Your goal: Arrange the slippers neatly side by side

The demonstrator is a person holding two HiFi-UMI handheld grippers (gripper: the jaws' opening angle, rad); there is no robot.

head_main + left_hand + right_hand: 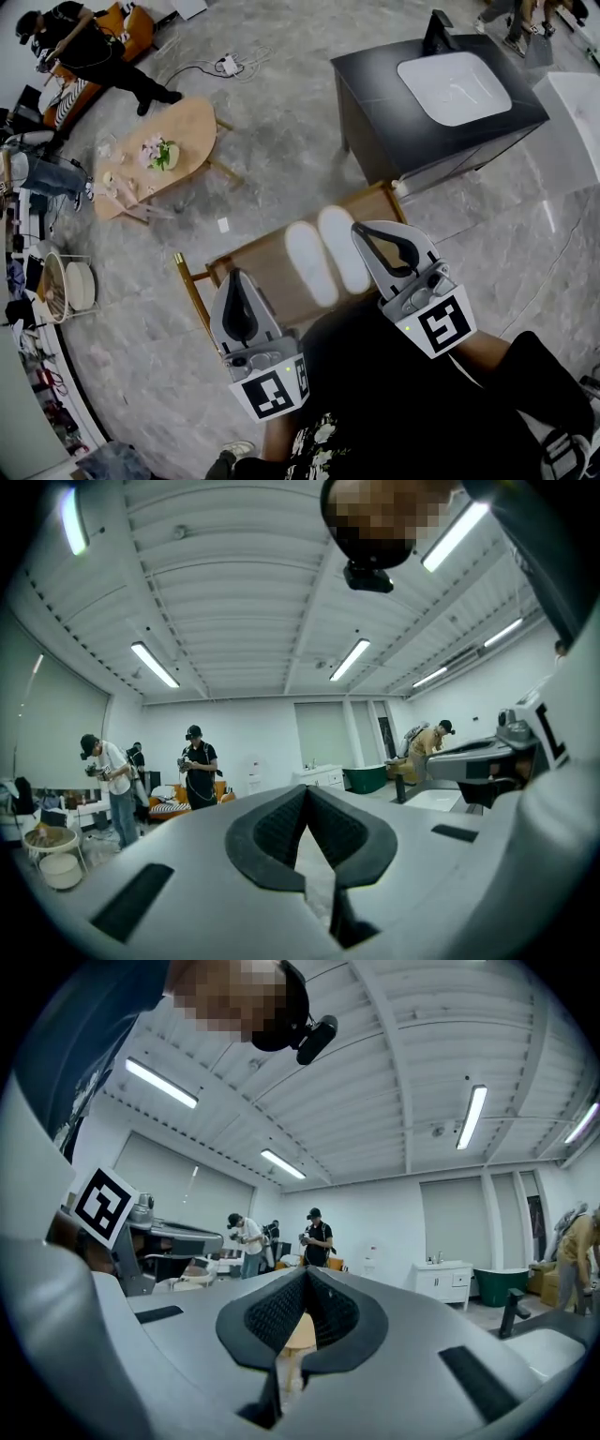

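Two white slippers lie side by side on a low wooden rack (255, 265) in the head view, the left slipper (309, 263) close against the right slipper (343, 248), toes pointing away from me. My left gripper (234, 276) hangs raised over the rack's near left part, shut and empty. My right gripper (362, 229) is raised just right of the right slipper, also shut with nothing held. In the left gripper view the left gripper (307, 790) points level into the room, as the right gripper (307, 1272) does in its own view. Neither touches a slipper.
A dark vanity with a white basin (455, 86) stands behind the rack on the right, with a white tub (577, 112) beyond it. An oval wooden table (183, 141) is at the back left. A person (89, 52) stands far left. A cable with a power strip (226, 64) lies on the floor.
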